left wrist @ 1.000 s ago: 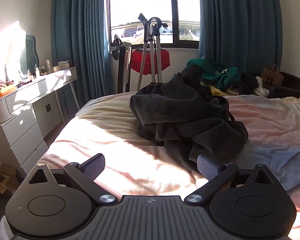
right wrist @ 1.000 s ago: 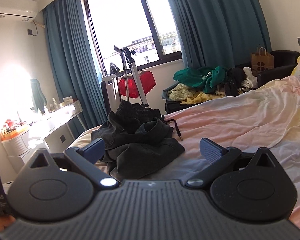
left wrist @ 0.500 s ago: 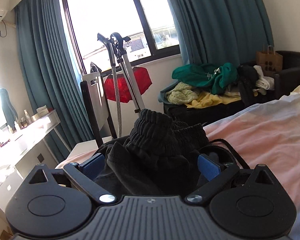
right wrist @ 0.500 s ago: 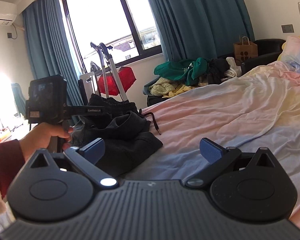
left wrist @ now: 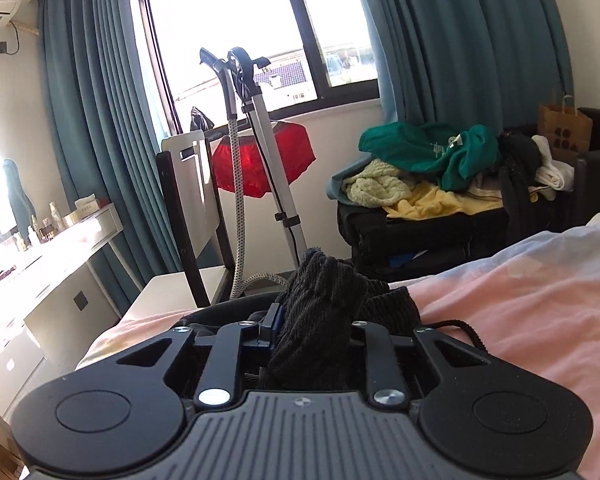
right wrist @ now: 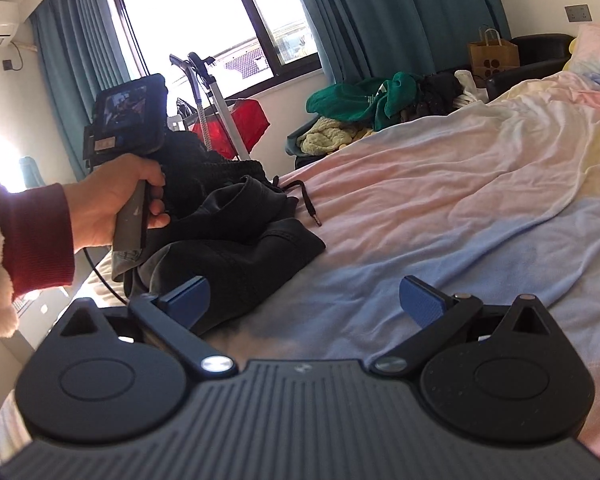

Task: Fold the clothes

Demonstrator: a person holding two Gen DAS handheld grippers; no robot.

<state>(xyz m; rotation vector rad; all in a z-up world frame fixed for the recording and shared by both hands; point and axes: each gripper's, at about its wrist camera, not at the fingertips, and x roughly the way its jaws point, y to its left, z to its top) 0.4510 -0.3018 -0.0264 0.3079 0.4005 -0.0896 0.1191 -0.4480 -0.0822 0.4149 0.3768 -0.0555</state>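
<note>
A dark grey garment (right wrist: 236, 240) with a ribbed waistband (left wrist: 328, 280) and a black drawstring (right wrist: 308, 208) lies crumpled at the foot of the pastel bed sheet (right wrist: 440, 184). My left gripper (left wrist: 316, 324) has its jaws closing, and a bunch of the ribbed waistband stands pinched between the pads. In the right wrist view a hand (right wrist: 116, 196) in a red sleeve holds that gripper at the far side of the pile. My right gripper (right wrist: 306, 298) is open just above the sheet at the pile's near edge, with nothing between its pads.
A garment steamer (left wrist: 260, 140) and a chair (left wrist: 188, 216) stand past the foot of the bed below the window. A black sofa carries a heap of clothes (left wrist: 420, 168) and a paper bag (left wrist: 564, 128). A white dressing table (left wrist: 60, 248) lines the left wall.
My left gripper has travelled up to the dark garment and its jaws have come together on the ribbed waistband. My right gripper has sunk closer to the sheet, and the hand has entered its view.
</note>
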